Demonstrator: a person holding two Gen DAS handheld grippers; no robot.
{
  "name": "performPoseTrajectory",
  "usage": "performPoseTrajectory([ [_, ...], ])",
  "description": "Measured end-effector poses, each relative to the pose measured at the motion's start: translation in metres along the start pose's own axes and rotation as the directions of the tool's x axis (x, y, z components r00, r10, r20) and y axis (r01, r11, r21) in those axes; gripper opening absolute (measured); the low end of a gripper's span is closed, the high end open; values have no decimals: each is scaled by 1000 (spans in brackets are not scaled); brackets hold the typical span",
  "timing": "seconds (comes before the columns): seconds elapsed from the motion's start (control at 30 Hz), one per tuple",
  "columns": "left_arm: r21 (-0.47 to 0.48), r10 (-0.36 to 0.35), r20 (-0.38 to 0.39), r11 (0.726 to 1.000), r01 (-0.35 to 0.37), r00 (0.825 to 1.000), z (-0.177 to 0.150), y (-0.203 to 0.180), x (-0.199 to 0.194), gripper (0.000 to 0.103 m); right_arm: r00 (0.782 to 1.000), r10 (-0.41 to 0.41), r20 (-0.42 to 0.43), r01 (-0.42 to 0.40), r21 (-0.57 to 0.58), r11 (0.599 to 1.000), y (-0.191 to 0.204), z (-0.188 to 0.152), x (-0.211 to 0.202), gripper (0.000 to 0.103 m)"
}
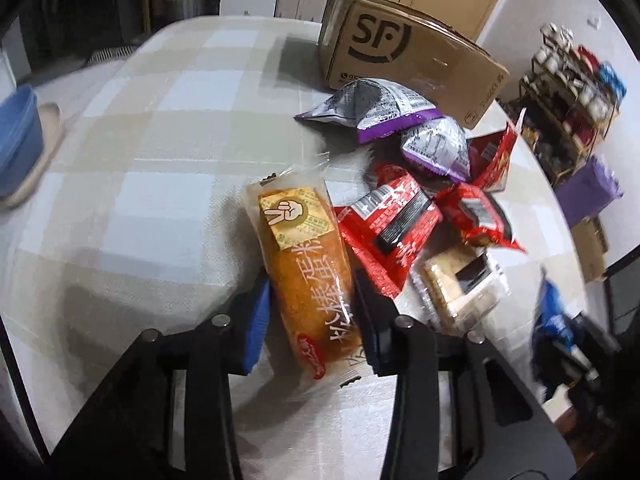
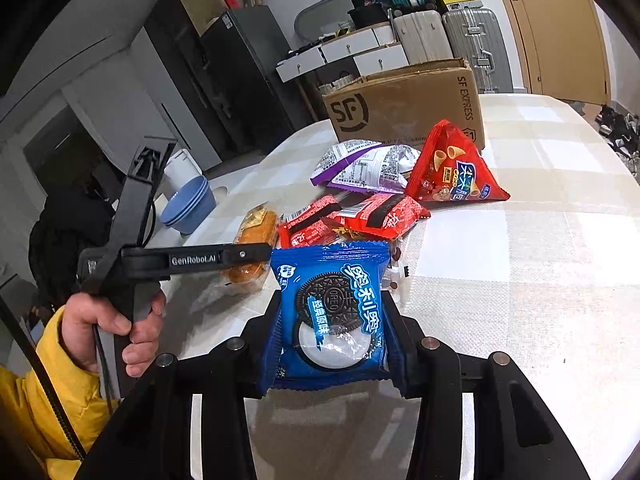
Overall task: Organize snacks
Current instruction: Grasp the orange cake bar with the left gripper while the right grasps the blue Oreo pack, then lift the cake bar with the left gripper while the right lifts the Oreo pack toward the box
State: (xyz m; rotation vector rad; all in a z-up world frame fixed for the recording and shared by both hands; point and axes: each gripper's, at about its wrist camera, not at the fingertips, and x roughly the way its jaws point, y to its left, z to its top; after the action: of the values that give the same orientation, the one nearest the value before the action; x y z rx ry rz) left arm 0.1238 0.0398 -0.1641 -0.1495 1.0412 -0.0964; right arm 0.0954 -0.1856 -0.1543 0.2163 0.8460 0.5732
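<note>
A long golden cake in a clear wrapper point(image 1: 308, 276) lies flat on the checked tabletop point(image 1: 160, 168), beside a loose heap of red packets point(image 1: 384, 228), silver-and-purple bags point(image 1: 376, 108) and a clear-wrapped biscuit pack point(image 1: 460, 284). A red triangular cone-snack bag point(image 2: 452, 168) stands at the heap's far edge. A blue Oreo packet point(image 2: 332, 312) is held upright above the tabletop.

Left wrist fisheye is looking steeply down along its fingers, close over the checked tablecloth point(image 1: 152, 152), with the snack pile point(image 1: 416, 200) sitting right of centre and the cardboard box point(image 1: 400, 52) at upper centre. Right wrist fisheye is looking at a shallower angle across the table, taking in room furniture along the top. Both views are sharing the snack pile point(image 2: 368, 200), cardboard box point(image 2: 404, 108) and blue bowls point(image 2: 188, 204).
</note>
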Motion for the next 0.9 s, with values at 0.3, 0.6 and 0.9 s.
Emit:
performPoseTrajectory([
  [0.3,51,42,87,998,-47,995,-13,-4,-40,34,999,32,32,-35,91,995,-9,3,-17,45],
  [0.6,115,25,206,992,-49,978,-30,-25,-100,34,994,20,105,-28,72,997,10,6,-55,45],
  [0.9,150,-36,294,989,-9,955,-50,-41,-158,34,987,18,158,-26,51,998,31,6,-90,45],
])
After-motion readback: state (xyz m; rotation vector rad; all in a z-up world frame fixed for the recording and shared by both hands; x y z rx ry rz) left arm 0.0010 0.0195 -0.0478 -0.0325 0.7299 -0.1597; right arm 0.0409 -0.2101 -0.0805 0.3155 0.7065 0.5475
